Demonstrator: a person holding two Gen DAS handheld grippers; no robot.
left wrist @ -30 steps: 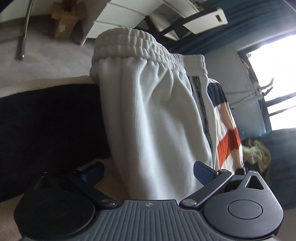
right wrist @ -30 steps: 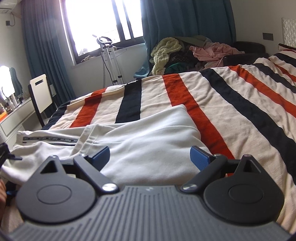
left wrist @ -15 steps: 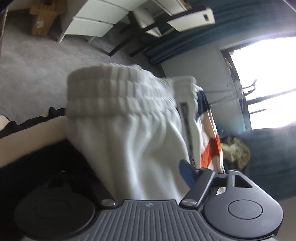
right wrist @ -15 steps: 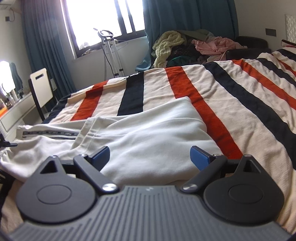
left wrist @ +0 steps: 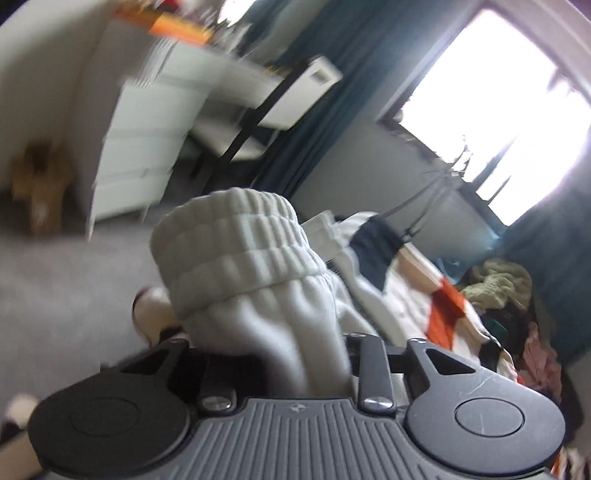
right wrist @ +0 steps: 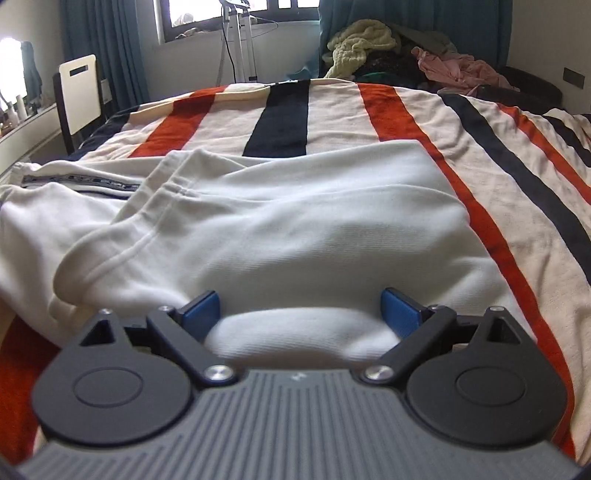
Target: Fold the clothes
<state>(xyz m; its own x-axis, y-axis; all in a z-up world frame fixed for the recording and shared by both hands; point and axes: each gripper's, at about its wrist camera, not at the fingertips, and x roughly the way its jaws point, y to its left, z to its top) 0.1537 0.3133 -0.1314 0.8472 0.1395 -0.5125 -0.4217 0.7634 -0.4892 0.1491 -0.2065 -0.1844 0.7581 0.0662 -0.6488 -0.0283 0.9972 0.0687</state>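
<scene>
striped blanket (right wrist: 480,155) bare at right, clothes pile (right wrist: 391,48) beyond

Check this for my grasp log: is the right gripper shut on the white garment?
No, the right gripper has its blue fingers spread wide, the white garment bulging loosely between them.

Bright window (right wrist: 218,14); teal curtains (right wrist: 103,51); white chair (right wrist: 79,92); grey carpet (left wrist: 74,280).

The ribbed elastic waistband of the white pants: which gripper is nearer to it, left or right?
Left. The left gripper is shut on the white pants just below the waistband. The right gripper is open over a plain part of them.
</scene>
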